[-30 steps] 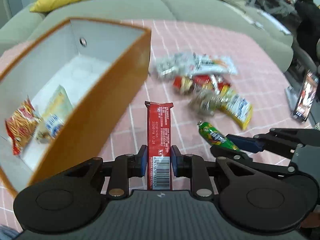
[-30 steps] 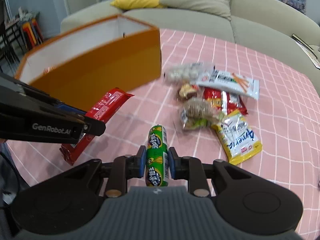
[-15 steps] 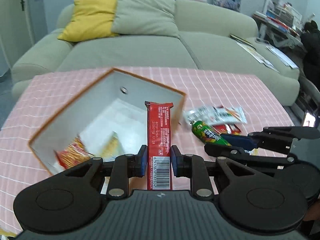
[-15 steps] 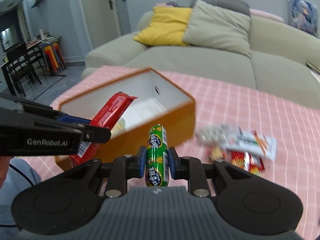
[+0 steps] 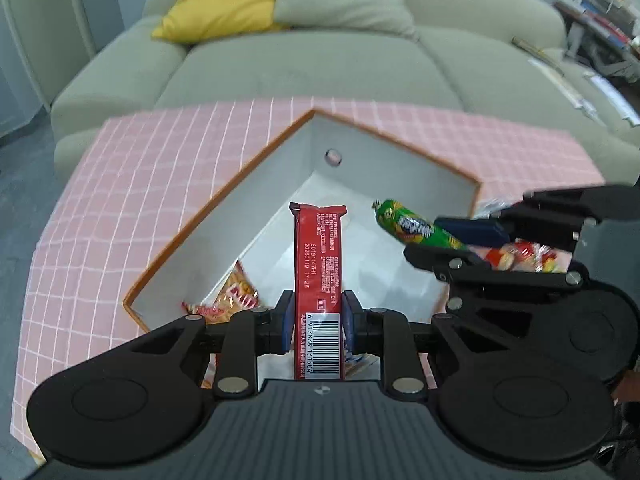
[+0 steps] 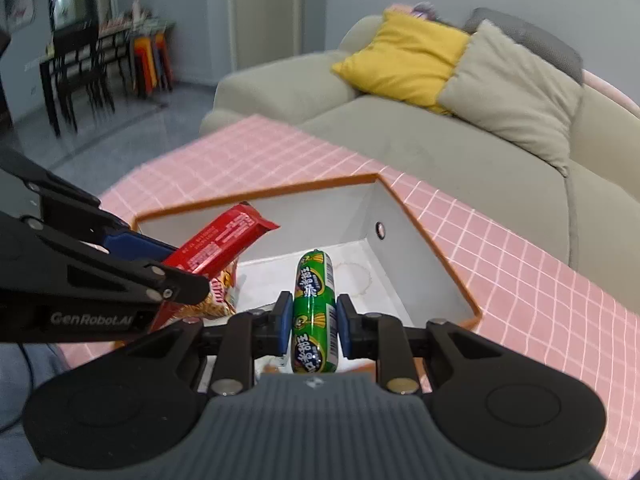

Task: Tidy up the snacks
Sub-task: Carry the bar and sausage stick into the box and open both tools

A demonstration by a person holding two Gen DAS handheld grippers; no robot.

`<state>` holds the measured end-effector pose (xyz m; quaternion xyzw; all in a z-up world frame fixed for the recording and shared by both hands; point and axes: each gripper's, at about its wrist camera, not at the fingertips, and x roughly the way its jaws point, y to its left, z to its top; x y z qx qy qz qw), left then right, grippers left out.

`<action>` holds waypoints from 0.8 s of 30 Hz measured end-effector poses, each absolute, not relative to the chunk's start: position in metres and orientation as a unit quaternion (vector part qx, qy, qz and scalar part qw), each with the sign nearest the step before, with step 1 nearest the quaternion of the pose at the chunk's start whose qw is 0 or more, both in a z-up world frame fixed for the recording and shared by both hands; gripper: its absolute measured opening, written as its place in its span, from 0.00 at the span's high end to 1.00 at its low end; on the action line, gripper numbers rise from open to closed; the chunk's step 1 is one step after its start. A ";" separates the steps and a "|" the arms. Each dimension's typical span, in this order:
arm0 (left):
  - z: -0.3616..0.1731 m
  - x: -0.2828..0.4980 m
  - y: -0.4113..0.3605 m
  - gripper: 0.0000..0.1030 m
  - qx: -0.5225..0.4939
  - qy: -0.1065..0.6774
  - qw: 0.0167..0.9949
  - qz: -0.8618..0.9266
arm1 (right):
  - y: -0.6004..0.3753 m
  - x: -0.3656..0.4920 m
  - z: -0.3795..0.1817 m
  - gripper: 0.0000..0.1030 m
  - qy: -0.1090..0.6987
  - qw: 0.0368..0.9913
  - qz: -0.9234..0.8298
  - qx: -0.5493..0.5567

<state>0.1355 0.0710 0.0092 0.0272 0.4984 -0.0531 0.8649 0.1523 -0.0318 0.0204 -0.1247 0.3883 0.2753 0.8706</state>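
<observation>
Tongs, qty 2: left tongs & right tongs, both black w/ blue pads.
Left tongs state: pinching 1 long red foil-wrapped snack bar at its barcode end; bar points fwd, held above the box opening.
Right tongs state: pinching 1 green plastic-wrapped sausage stick near its mid-length; stick also held over the box interior.
Cross-view: right tongs w/ the sausage stick show at right of left cam; left tongs w/ the snack bar show at left of right cam.
Box, qty 1: open orange cardboard box w/ white inside, sits on surface; 1 round hole in a far wall.
Box contents: 1 red-orange crinkly snack bag on box floor, near corner; partly hidden by tongs, so full count inside unclear.
Loose snacks: small pile of red/white packets outside box, on the right, mostly blocked; count cannot tell.
Surface, qty 1: pink cloth w/ white grid.
Sofa, qty 1: grey-green fabric, behind surface.
Cushions, qty 2: 1 yellow cushion, 1 beige cushion, side by side, touching.
</observation>
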 end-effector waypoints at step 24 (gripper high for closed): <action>-0.077 0.172 0.086 0.74 0.040 0.624 0.779 -0.044 | 0.014 0.202 -0.066 0.82 0.510 0.771 0.305 -0.228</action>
